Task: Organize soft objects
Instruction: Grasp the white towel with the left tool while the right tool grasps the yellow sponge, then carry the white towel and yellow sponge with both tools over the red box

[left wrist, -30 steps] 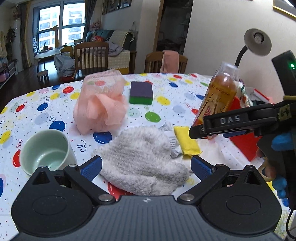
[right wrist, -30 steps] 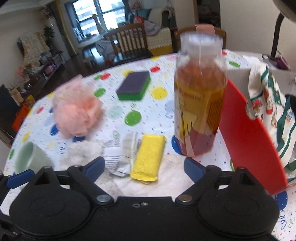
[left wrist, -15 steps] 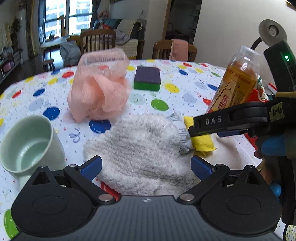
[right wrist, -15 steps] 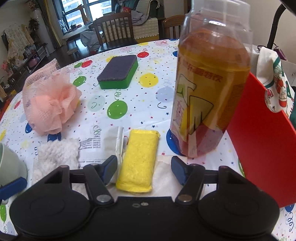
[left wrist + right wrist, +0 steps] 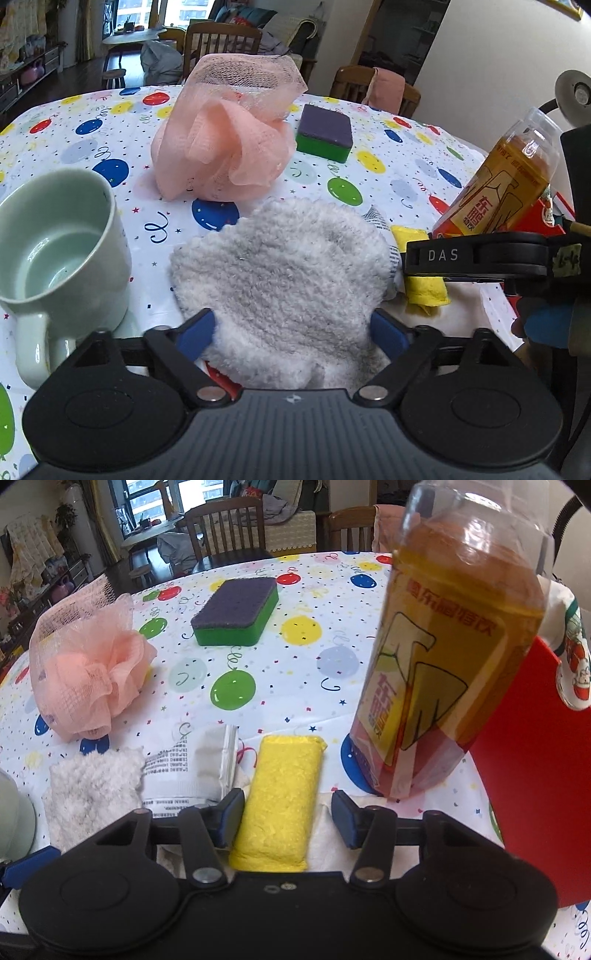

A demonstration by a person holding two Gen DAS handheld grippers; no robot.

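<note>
We see the table (image 5: pixel 55 122) filling both frames, clutter spread loose for sorting. Centre of the left view, grey fluffy cloth (image 5: pixel 280 273) lies flat; our left gripper (image 5: pixel 291 332) straddles its near edge, jaws closing, pads at its sides, no firm squeeze visible. Lower centre of the right view, yellow sponge (image 5: pixel 282 794) lies lengthwise between our right gripper (image 5: pixel 288 821) jaws, closing, right pad clear. Bottle (image 5: pixel 450 657) right, upright.

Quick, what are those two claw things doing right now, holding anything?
Left gripper: fingers closing around the grey cloth, not yet gripping.
Right gripper: fingers closing around the yellow sponge, right one still clear.
</note>
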